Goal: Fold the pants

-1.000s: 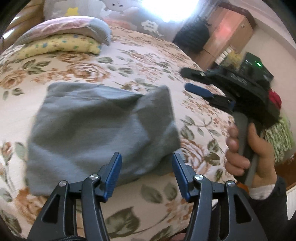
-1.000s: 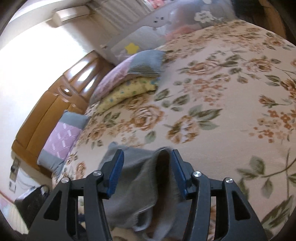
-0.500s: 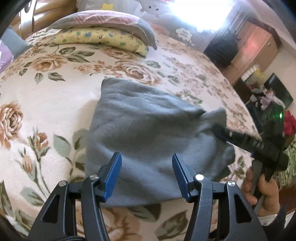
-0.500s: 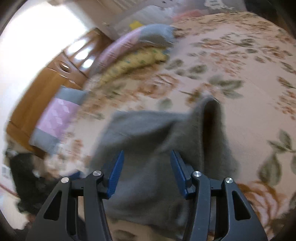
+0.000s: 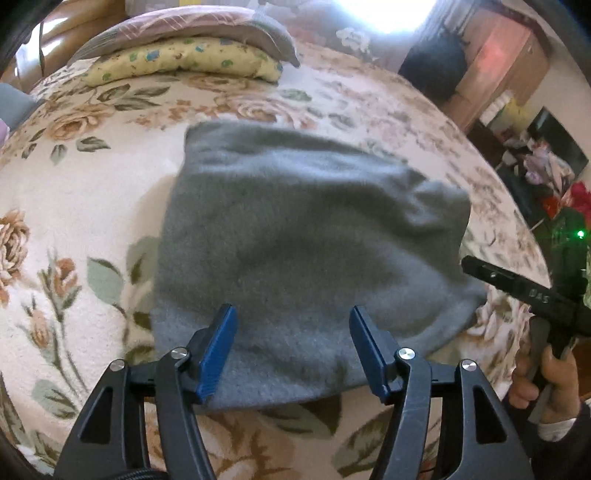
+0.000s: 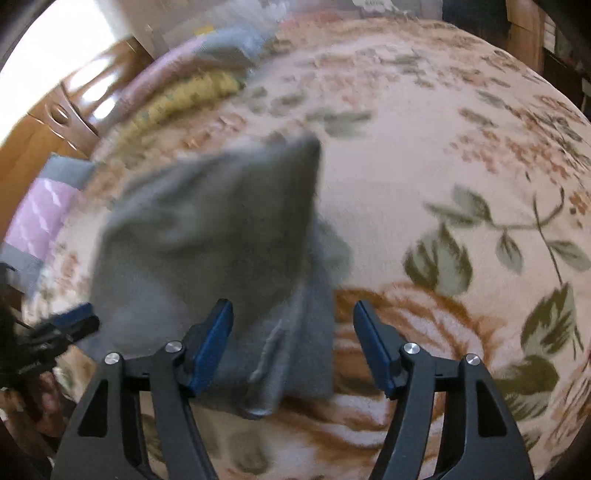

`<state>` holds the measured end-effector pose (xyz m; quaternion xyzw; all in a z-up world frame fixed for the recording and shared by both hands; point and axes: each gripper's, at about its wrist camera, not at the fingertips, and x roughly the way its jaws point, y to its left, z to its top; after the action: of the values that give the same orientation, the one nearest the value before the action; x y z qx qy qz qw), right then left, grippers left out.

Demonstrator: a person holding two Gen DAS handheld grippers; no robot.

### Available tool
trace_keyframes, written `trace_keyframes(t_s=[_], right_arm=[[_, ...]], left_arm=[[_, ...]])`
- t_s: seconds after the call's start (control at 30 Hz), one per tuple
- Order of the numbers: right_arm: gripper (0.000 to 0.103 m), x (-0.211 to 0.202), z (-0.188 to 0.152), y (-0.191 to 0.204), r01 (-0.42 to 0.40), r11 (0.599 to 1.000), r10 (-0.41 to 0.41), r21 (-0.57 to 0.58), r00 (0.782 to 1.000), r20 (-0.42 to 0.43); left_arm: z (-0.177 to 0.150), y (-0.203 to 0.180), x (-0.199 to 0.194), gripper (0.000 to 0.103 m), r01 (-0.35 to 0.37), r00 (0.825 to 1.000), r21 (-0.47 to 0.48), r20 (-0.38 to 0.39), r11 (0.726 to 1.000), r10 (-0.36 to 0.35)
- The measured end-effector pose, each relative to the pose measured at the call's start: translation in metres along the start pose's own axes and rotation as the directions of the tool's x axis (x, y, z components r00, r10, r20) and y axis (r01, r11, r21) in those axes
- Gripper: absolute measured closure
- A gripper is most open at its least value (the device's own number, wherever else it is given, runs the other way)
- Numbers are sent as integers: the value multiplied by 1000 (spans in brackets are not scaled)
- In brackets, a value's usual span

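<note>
The grey pants (image 5: 306, 251) lie folded into a compact bundle on the floral bed cover (image 5: 74, 206). In the right wrist view the pants (image 6: 210, 236) are blurred and one corner stands up. My left gripper (image 5: 293, 350) is open and empty, over the near edge of the bundle. My right gripper (image 6: 293, 347) is open and empty, over the bundle's near right edge. The right gripper also shows in the left wrist view (image 5: 532, 291), held just off the bundle's right side.
A yellow pillow (image 5: 184, 62) with a pink and grey pillow (image 5: 192, 22) on it lies at the head of the bed. A wooden headboard (image 6: 55, 122) is behind. A purple cushion (image 6: 37, 218) sits off the left edge. Furniture and clutter (image 5: 546, 166) stand at the right.
The raised corner of the pants has dropped onto the bundle. My right gripper has drawn back to the right and downward. My left gripper has shifted so the bundle sits centred ahead.
</note>
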<state>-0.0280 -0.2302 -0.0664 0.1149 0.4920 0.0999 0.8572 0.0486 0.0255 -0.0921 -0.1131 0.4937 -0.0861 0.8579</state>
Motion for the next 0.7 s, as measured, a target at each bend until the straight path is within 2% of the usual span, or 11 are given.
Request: trace_keyframes(t_s=[0.1,0.23,0.4,0.5,0.57,0.6,0.63,0.7], right_arm=[[30,-7,11,6,-56,998,55,24,998,31],[30,-3,18,15,-36,999,35,18,998,52],[30,-10,25,28,-63,998,63,-6,990,129],[30,-15,28,36,-94,995,97,-24,982,159],[30,-6,30,36,-131,991,133,-20,983,125],[30,0,30,33,-120,993,120,-9,987,103],[30,9,29,30,-97,995,97,1,993,73],[30,33,24,19,12,1000,-11,28,1000,-22]], left_arm=[[10,9,-9,39,-23,999,-8,31,1000,23],[19,24,-6,39,-64,997,-25,38,998,65],[-1,36,13,39,-67,997,-63,-31,996,66],[-19,35,16,39,-75,997,-61,-22,995,74],[-20,37,16,39,-66,998,-62,-26,996,65],[-19,38,16,39,-58,998,-65,-32,996,56],[-15,39,15,39,-50,998,-70,-39,996,47],[-8,41,11,38,-35,998,-73,-47,997,32]])
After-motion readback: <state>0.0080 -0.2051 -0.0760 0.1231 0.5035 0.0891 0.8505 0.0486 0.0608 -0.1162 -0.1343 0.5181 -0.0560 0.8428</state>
